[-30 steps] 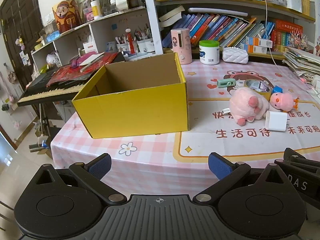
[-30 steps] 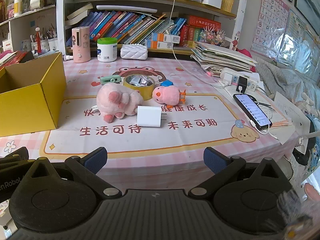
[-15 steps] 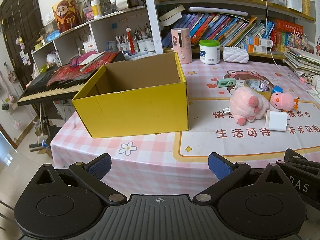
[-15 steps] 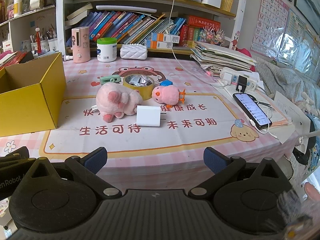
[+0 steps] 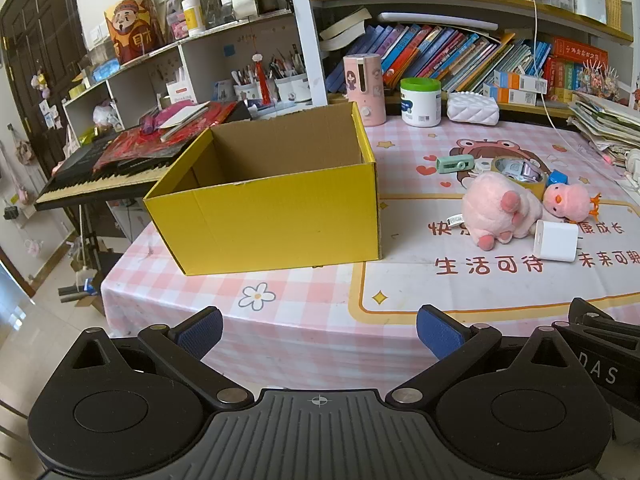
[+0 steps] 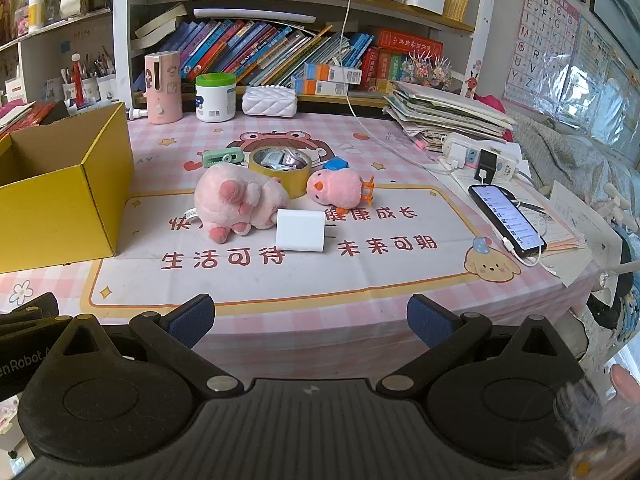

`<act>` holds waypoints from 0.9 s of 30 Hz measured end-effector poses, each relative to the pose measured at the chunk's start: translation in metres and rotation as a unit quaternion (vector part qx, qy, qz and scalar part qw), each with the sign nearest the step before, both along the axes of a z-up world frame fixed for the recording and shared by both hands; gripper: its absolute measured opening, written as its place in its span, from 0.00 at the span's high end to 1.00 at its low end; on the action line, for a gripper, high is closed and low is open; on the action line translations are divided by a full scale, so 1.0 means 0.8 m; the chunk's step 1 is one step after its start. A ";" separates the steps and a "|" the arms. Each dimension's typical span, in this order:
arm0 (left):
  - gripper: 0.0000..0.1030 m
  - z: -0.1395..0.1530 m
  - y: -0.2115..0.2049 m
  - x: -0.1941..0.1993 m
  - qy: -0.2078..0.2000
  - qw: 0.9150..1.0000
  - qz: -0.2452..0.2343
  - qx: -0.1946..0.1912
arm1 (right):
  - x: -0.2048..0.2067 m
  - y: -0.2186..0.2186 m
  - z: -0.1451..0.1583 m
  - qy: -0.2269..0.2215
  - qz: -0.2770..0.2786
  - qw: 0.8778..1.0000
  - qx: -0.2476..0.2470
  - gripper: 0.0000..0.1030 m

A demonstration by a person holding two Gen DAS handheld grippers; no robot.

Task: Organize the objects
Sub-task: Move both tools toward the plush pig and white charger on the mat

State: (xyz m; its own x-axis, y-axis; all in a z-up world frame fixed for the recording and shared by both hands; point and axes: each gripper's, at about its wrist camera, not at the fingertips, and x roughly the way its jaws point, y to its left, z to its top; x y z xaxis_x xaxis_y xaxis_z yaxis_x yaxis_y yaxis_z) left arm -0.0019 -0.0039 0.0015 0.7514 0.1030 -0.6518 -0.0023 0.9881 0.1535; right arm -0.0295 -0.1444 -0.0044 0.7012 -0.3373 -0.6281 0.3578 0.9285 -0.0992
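An open yellow cardboard box point(image 5: 272, 208) point(image 6: 52, 200) stands empty on the left of the pink checked table. To its right lie a pink plush pig point(image 6: 236, 200) point(image 5: 500, 208), a white charger plug point(image 6: 302, 231) point(image 5: 556, 240), a small pink plush duck point(image 6: 340, 187) point(image 5: 570, 202), a tape roll point(image 6: 280, 168) holding small items, a green stapler-like item point(image 6: 222, 157) and a small blue object point(image 6: 335, 165). My left gripper point(image 5: 318, 334) is open before the table's front edge, facing the box. My right gripper point(image 6: 310, 322) is open too, facing the toys. Both hold nothing.
A phone point(image 6: 506, 216) on a cable, a power strip point(image 6: 480, 158) and stacked papers point(image 6: 440, 116) fill the table's right side. A pink dispenser point(image 6: 162, 88), white jar point(image 6: 215, 97) and white pouch point(image 6: 270, 100) line the back. A keyboard point(image 5: 100, 176) stands left of the table.
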 end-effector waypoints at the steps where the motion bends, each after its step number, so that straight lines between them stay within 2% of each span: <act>1: 0.00 -0.001 0.000 0.000 0.001 1.000 0.000 -0.001 | 0.000 0.000 0.000 0.000 0.000 1.000 0.000 0.00; 27: 0.00 -0.005 0.009 0.018 0.013 1.000 -0.007 -0.010 | 0.015 -0.002 -0.006 0.007 0.004 1.000 0.018 0.00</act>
State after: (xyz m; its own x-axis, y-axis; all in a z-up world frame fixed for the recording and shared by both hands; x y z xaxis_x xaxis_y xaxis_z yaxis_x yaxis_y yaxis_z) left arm 0.0122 0.0034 -0.0029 0.7356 0.0798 -0.6727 0.0143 0.9910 0.1332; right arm -0.0175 -0.1461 -0.0095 0.6944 -0.3082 -0.6502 0.3493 0.9344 -0.0699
